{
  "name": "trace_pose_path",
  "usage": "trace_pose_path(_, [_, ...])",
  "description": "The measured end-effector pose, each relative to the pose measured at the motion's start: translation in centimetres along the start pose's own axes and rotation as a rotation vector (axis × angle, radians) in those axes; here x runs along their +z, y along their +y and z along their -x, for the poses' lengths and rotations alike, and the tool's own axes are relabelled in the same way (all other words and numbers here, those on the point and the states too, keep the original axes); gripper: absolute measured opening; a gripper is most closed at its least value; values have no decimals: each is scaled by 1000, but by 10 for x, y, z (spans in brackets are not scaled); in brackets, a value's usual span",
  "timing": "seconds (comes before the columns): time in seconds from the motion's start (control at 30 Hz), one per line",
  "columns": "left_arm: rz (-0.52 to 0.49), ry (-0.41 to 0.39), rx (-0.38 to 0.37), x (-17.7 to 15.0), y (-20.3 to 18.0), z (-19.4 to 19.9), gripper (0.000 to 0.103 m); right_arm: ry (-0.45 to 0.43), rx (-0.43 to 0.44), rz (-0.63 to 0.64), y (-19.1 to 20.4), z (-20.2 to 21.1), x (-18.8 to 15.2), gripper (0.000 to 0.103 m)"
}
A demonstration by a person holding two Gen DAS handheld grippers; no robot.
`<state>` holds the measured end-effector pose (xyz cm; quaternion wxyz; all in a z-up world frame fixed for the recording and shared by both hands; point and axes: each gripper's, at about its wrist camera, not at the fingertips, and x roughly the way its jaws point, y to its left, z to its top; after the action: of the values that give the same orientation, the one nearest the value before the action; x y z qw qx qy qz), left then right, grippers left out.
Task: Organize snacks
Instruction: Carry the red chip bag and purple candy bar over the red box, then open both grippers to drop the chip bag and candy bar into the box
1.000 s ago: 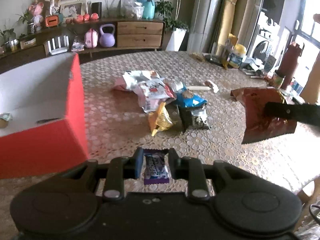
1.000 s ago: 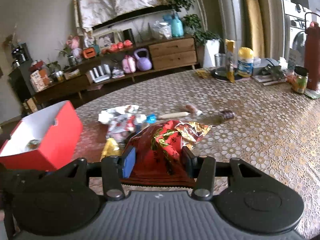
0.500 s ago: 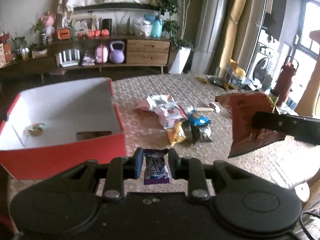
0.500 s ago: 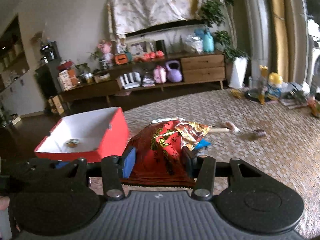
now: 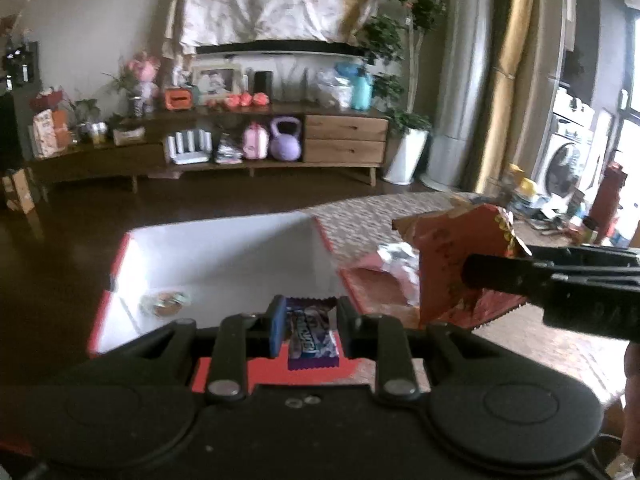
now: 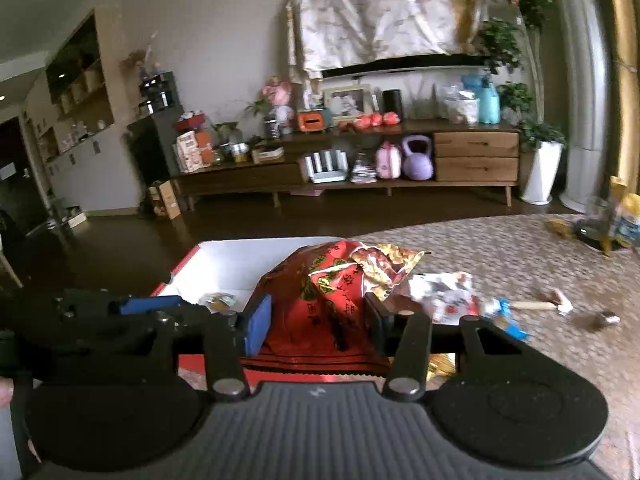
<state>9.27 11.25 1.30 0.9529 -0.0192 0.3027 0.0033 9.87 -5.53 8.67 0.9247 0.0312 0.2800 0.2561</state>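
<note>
My left gripper (image 5: 310, 326) is shut on a purple candy bar (image 5: 313, 336) and holds it over the near edge of the red box (image 5: 116, 264) with a white inside. A small round wrapped snack (image 5: 166, 303) lies in the box. My right gripper (image 6: 316, 316) is shut on a red and gold snack bag (image 6: 332, 300), just right of the box (image 6: 180, 268). In the left wrist view the bag (image 5: 452, 264) hangs to the right of the box, held by the right gripper's dark fingers (image 5: 520, 276).
A pile of snack packets (image 6: 448, 296) lies on the patterned table (image 6: 520, 248) right of the box, with a small wooden hammer (image 6: 540, 306) beyond. Bottles and jars (image 6: 624, 216) stand at the far right. A sideboard (image 6: 360, 168) lines the back wall.
Both grippers have swung left toward the red box with their snacks. The box now fills the middle of the left wrist view, and the snack pile has slid to the right.
</note>
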Motion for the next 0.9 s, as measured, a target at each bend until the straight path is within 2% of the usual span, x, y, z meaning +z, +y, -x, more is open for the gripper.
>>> trace_pose_path(0.27, [24, 10, 61, 14, 44, -22, 24, 33, 27, 45, 32, -56, 12, 49])
trace_pose_path(0.53, [50, 75, 101, 13, 81, -63, 24, 107, 25, 65, 51, -120, 6, 49])
trace_pose_path(0.9, [71, 163, 114, -3, 101, -105, 24, 195, 32, 57, 56, -172, -6, 49])
